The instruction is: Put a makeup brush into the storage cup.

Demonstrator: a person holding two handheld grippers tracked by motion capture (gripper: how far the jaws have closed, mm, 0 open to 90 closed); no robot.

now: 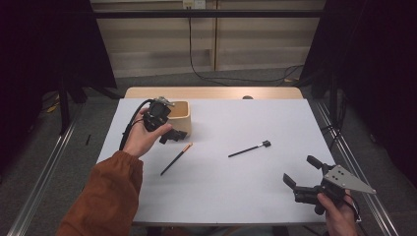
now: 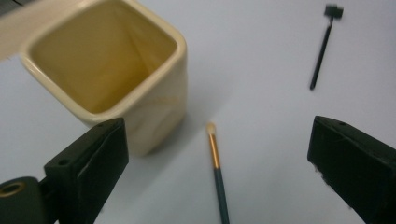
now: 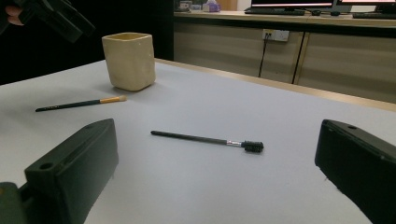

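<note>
The left gripper (image 1: 167,132) is hovering with jaws wide apart above the gold-tipped brush (image 1: 176,159), lying beside the cream cup (image 1: 181,117). The right gripper (image 1: 302,171), likewise spread and empty, is seemingly resting near the table (image 1: 236,196) edge

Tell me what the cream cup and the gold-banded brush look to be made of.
Cream cup: likely glazed ceramic, judging by its thick rounded rim and soft sheen; it could be plastic. Gold-banded brush: dark, smooth handle, painted wood or plastic; the shiny gold band looks like metal; pale tip of soft bristles.
</note>
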